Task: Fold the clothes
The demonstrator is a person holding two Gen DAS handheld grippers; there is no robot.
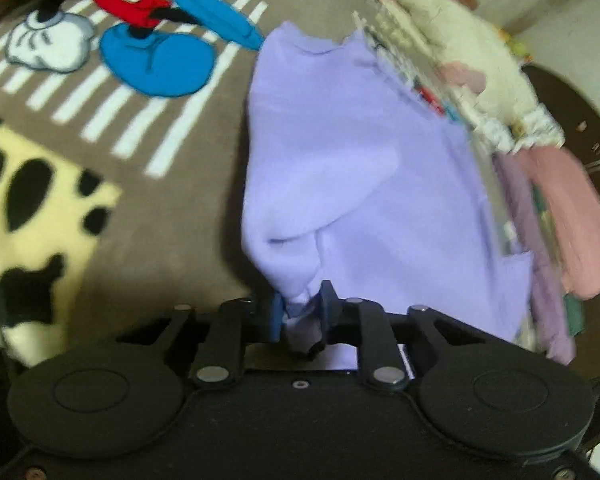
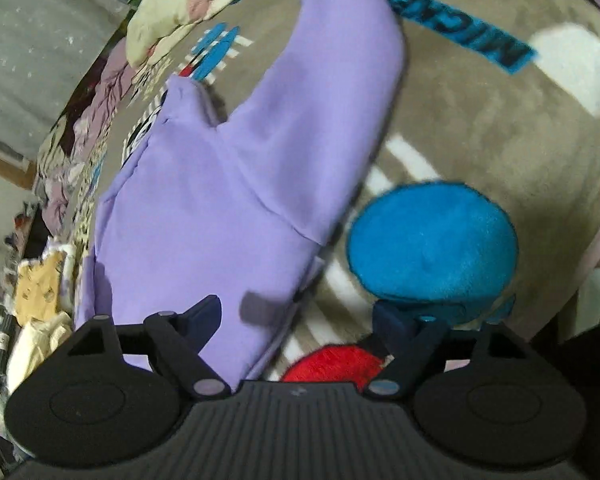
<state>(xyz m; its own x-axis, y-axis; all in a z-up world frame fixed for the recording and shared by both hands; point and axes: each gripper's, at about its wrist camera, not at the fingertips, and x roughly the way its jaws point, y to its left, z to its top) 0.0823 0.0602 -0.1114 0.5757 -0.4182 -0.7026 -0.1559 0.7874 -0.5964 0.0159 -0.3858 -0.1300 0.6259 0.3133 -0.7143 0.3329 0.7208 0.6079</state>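
A lilac garment (image 1: 360,168) lies on a brown cartoon-print blanket (image 1: 180,208). My left gripper (image 1: 300,314) is shut on a bunched edge of the garment and holds it up off the blanket. In the right wrist view the same lilac garment (image 2: 228,184) lies spread out, with a sleeve reaching away to the top. My right gripper (image 2: 298,316) is open and empty, just above the garment's near edge, its left finger (image 2: 204,316) over the cloth and its right finger (image 2: 396,320) over the blanket (image 2: 480,120).
A cream quilt (image 1: 460,48) and pink and mauve clothes (image 1: 572,216) are piled along the right of the left wrist view. A cream black-spotted patch (image 1: 32,208) lies left. More clothes (image 2: 40,292) lie at the bed's left edge in the right wrist view.
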